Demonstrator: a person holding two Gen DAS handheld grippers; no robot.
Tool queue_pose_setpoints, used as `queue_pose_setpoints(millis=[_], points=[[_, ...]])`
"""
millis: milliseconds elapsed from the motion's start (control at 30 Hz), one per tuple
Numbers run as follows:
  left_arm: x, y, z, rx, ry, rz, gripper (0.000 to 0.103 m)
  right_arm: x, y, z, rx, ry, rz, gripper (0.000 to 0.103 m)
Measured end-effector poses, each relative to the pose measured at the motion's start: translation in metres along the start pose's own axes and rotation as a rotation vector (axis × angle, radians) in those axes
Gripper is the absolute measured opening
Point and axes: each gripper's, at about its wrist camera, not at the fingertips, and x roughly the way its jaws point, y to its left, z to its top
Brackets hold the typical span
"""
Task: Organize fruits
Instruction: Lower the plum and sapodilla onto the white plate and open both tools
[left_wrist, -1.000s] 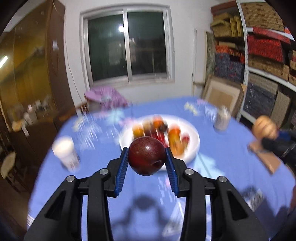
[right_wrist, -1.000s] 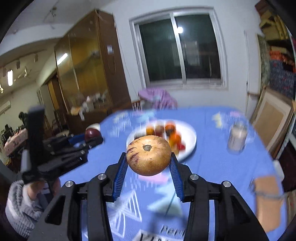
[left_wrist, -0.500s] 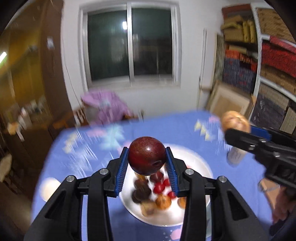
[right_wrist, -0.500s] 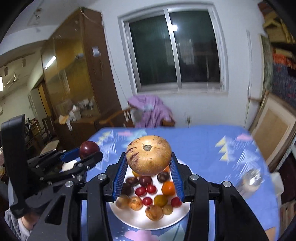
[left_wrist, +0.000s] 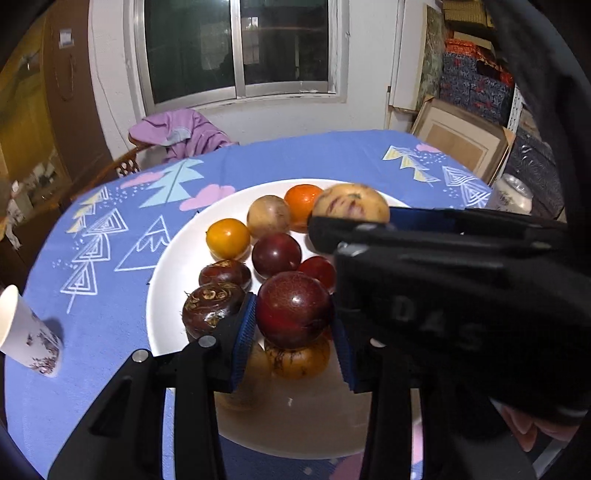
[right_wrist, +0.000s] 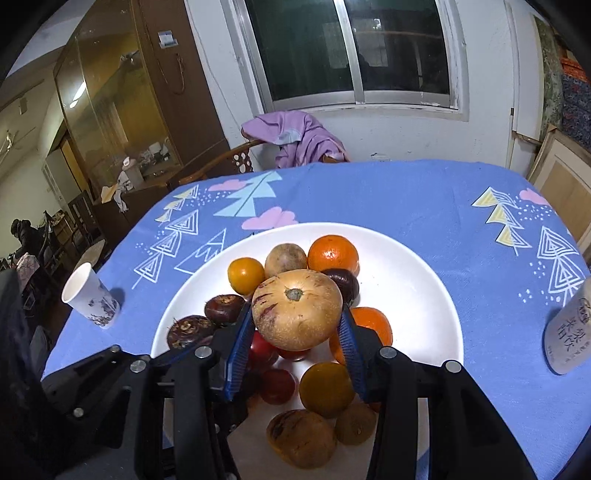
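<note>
Gleaming dark-red plum (left_wrist: 293, 310); tan purple-streaked melon (right_wrist: 296, 309).

Dark red plum (left_wrist: 293, 309) and tan speckled melon (right_wrist: 296, 309) held above fruit-filled white plate (right_wrist: 424, 295).

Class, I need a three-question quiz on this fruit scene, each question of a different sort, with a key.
1. True or false: the left gripper is empty.
2. Multiple choice: the right gripper holds a) an orange, b) a tan melon, c) a paper cup.
3. Short answer: over what do both held fruits hang?

Key
1. False; it is shut on a dark red plum.
2. b.
3. The white plate of fruit on the blue tablecloth.
</note>
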Motion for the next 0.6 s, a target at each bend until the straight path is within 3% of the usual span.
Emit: queue_pose_setpoints(millis=[200, 433, 533, 600], points=[[0.0008, -0.0083, -0.0013, 0.006, -0.013, 0.020, 0.040, 0.0129, 0.0017, -0.0051, -0.026, 0.008, -0.028, 0.046], [0.0031, -0.0121, -0.0049, 0.015, -0.012, 0.028, 0.048, 0.0117, 0.0040, -0.0058, -0.045, 0.006, -0.046, 0.047], [0.0017, -0.0116, -0.0048, 0.005, -0.013, 0.023, 0.049, 0.0103, 0.0033, -0.0057, -0.040, 0.010, -0.047, 0.053], [-0.0003, -0.0112, -0.0054, -0.002, -0.016, 0.017, 0.054, 0.0072, 0.0033, -0.0060, -0.039, 0.003, -0.053, 0.062]])
